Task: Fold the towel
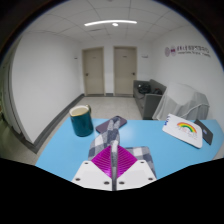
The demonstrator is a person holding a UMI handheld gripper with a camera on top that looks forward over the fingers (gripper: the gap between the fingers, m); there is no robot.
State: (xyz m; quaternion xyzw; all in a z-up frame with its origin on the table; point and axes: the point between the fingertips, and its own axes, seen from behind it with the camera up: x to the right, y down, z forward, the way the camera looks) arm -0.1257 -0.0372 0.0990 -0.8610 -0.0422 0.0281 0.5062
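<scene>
Fingers (114, 176): pressed together at 6 o'clock, magenta pads (106, 165) meeting along a thin centre seam, pinching the near end of the towel.
Towel (108, 129): dark patterned cloth, bunched, running from the fingertips toward 12 o'clock across the desk.
Desk (150, 135): light blue top, carrying everything named here.
Cup (80, 120): dark green with a yellowish rim, upright, at 10 o'clock from the fingers, just beside the towel's far end.
Card (186, 129): white sheet with a rainbow picture, at 2 o'clock, well apart from the towel.
Wall writing (189, 49): red lettering at 1 o'clock, too small to read.
Doors (108, 70): two pale doors at 12 o'clock, beyond the desk.
</scene>
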